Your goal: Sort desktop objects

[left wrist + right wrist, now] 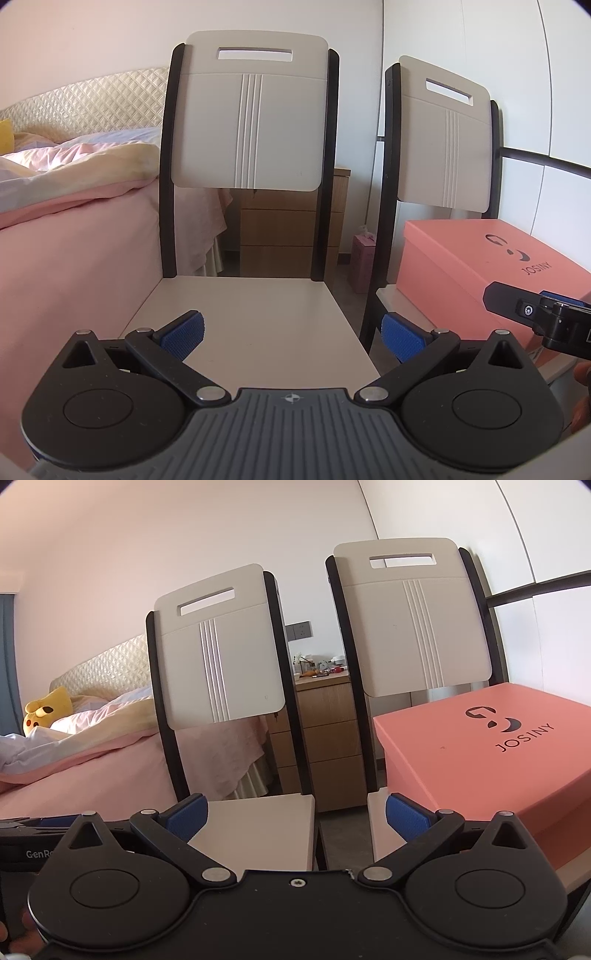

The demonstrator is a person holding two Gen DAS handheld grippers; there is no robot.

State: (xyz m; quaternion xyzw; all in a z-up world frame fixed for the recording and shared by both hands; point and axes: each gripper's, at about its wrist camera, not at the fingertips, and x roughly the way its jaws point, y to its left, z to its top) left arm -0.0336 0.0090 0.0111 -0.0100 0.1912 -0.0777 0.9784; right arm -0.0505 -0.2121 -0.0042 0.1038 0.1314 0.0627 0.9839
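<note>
Two spread, empty hand-held grippers; pink box ahead-right on chair.

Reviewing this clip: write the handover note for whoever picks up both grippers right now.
Left gripper: open, empty, held over the bare seat of the left chair.
Right gripper: open, empty, aimed at the gap between the two chairs.
Pink JOSINY box: lid on, sitting on the right chair.
No loose desktop objects show in either view.
Done: nothing visible yet.
Left: all sorting; the box looks like the likely starting point.
</note>
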